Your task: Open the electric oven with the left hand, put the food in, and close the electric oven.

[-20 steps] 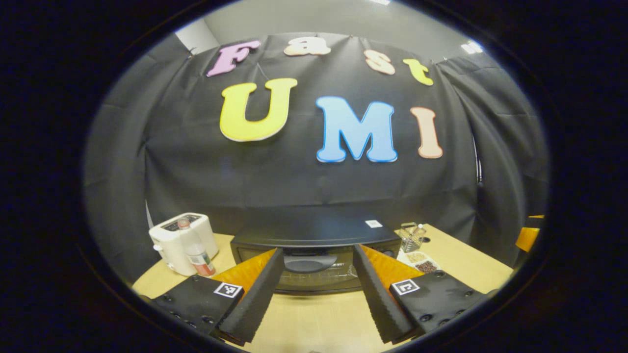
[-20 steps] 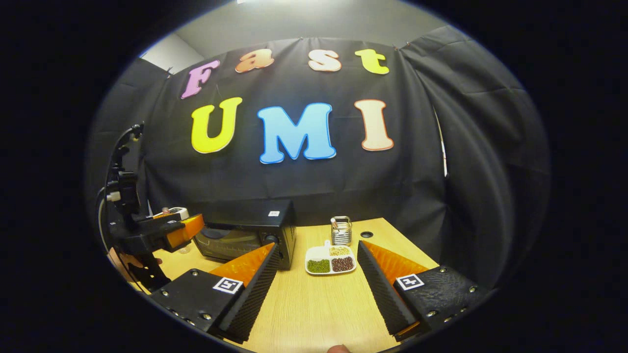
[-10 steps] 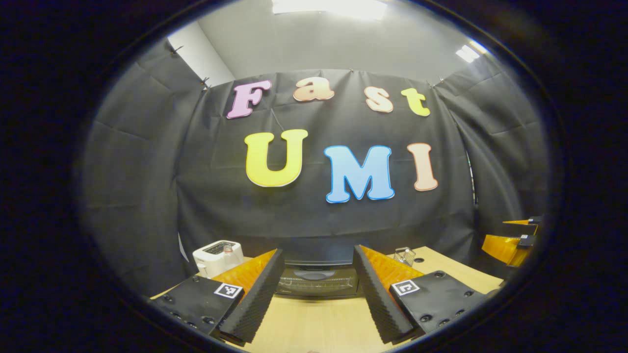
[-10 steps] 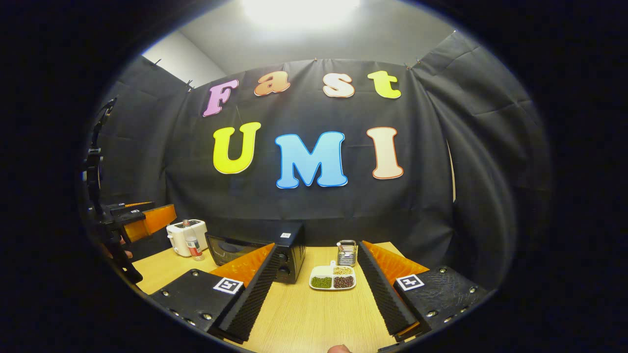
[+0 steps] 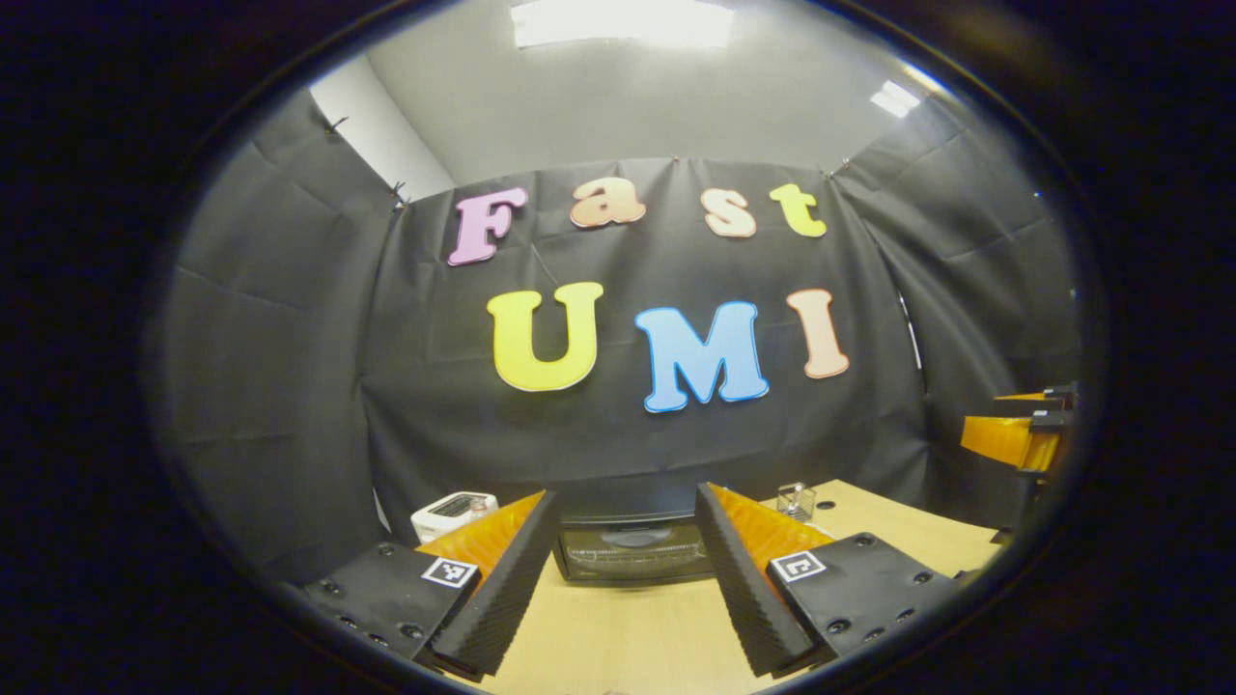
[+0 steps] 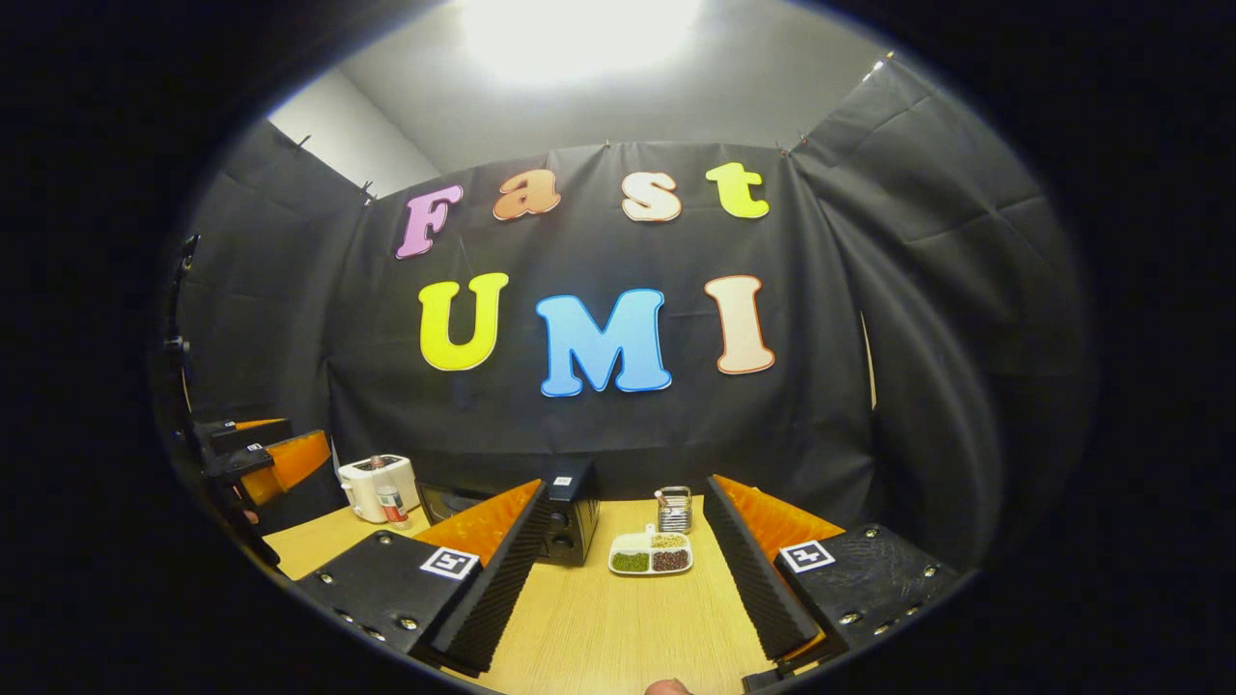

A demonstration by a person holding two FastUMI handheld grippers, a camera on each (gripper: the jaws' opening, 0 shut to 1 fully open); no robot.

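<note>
Left tool (image 5: 623,589) hangs over the worktop (image 5: 628,637) with its two fingers spread wide and nothing between them, aimed straight at the electric oven (image 5: 632,545), which stands well ahead at the back of the worktop against the booth wall, door closed. Right tool (image 6: 618,579) is likewise spread wide and empty above the worktop (image 6: 618,627); in the right gripper view the electric oven (image 6: 565,521) sits ahead and a little to the left, partly hidden behind that tool's left finger. A white toaster (image 6: 372,487) stands to the left of the oven, with a small bottle (image 6: 391,502) just in front of it. To the right of the oven lies a white divided dish of food (image 6: 651,558), holding green, brown and pale portions in separate compartments. Just behind the dish stands a small wire holder (image 6: 674,509). At the left edge of the right gripper view the other tool (image 6: 266,458) shows farther off.
</note>
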